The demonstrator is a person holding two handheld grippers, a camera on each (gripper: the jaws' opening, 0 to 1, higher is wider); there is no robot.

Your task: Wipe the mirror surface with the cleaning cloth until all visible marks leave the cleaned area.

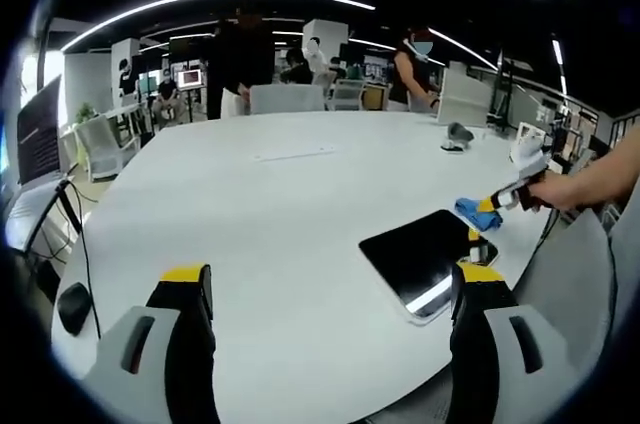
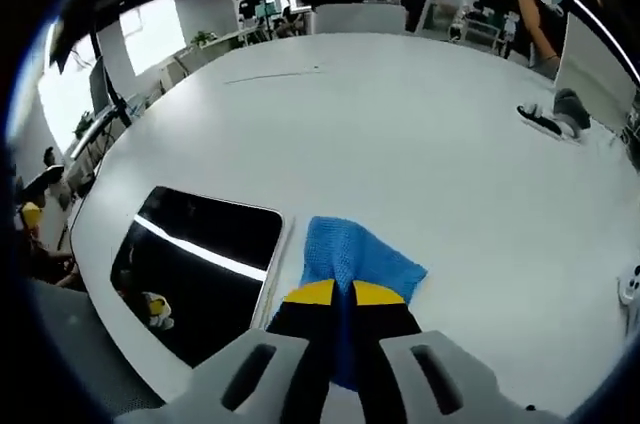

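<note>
A dark rectangular mirror (image 1: 425,259) lies flat on the white table (image 1: 280,214) near its right edge, reflecting a ceiling light strip. My left gripper (image 1: 335,289) is open above the table's near edge, with the mirror just inside its right finger. In the right gripper view the mirror (image 2: 200,259) lies at lower left. My right gripper (image 2: 343,294) is shut on the blue cleaning cloth (image 2: 355,259), which hangs beside the mirror's right edge. In the left gripper view the right gripper (image 1: 497,202), held by a hand, carries the blue cloth (image 1: 474,212) just past the mirror's far corner.
A small dark object (image 1: 455,134) and white items (image 1: 525,144) sit on the table's far right. A thin white strip (image 1: 295,154) lies mid-table. Chairs (image 1: 285,97) and standing people (image 1: 235,59) are beyond the far edge. A dark mouse-like object (image 1: 73,306) rests at the near left.
</note>
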